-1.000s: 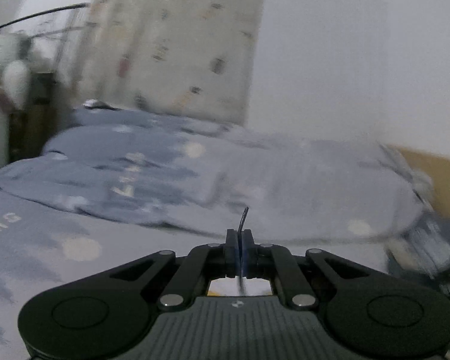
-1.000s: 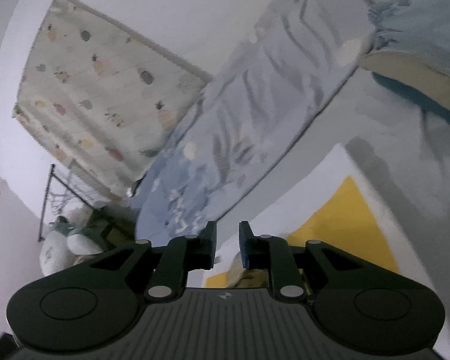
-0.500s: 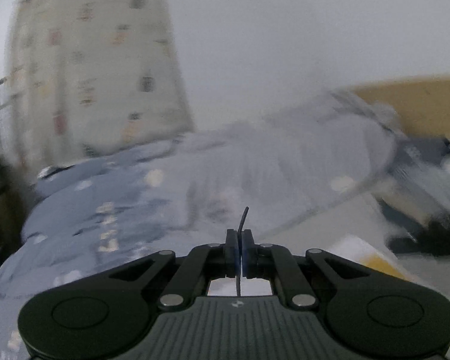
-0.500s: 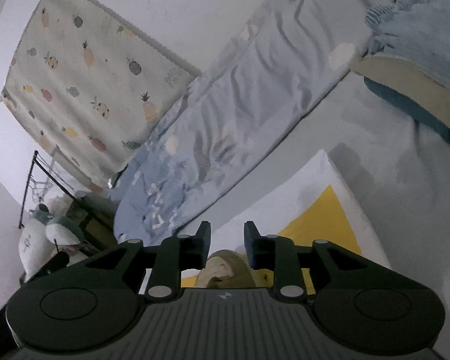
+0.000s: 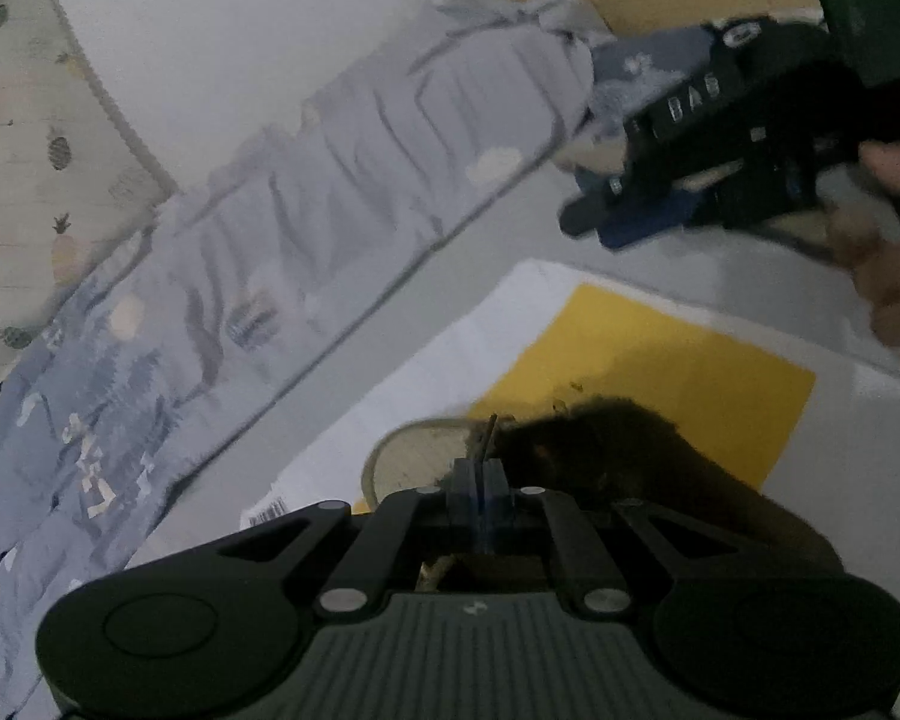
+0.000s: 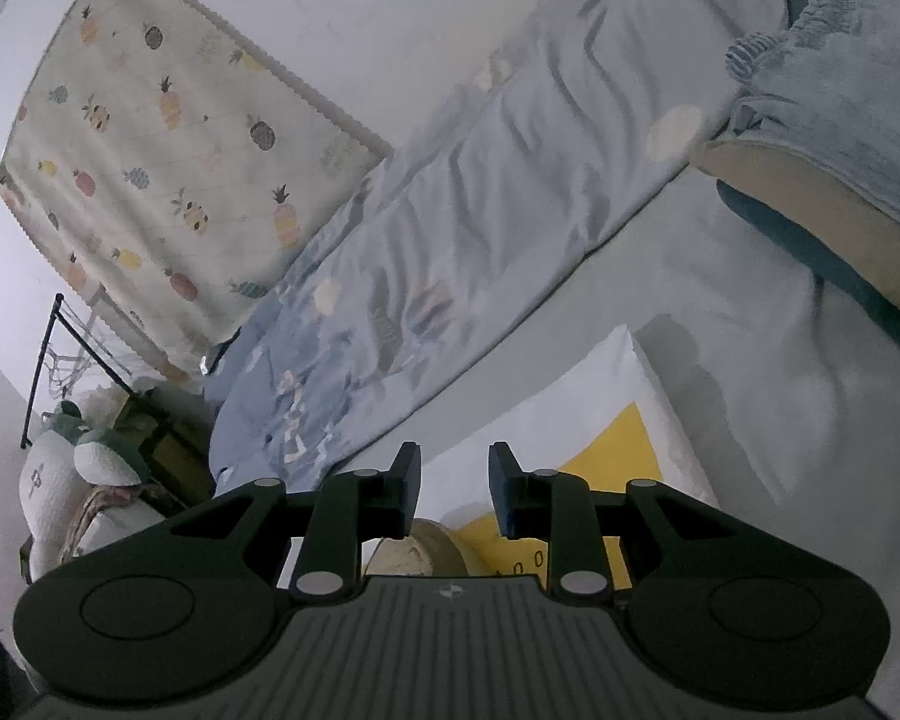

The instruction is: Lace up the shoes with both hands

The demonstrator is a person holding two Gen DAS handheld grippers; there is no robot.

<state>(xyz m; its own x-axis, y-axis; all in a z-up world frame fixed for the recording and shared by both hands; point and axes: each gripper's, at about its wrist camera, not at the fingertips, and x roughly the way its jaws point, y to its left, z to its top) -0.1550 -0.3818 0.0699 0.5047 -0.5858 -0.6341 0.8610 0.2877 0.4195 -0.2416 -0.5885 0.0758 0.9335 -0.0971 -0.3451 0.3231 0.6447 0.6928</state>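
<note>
Dark lace (image 5: 487, 433) sits pinched in the closed left gripper (image 5: 479, 483) above the shoe (image 5: 594, 450); the right gripper (image 6: 453, 483) stands partly open, empty.

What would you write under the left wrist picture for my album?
Shut left tongs pinch a thin dark shoelace above a dark shoe.

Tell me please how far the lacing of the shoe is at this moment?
Done: cannot tell; the eyelets are hidden and blurred. In hand: the left gripper is shut on the thin dark lace end, just over the dark shoe with pale rubber toe on the yellow-and-white sheet. The right gripper is open with nothing between its fingers. Left: threading the lace and tying, probably most of the work.
</note>
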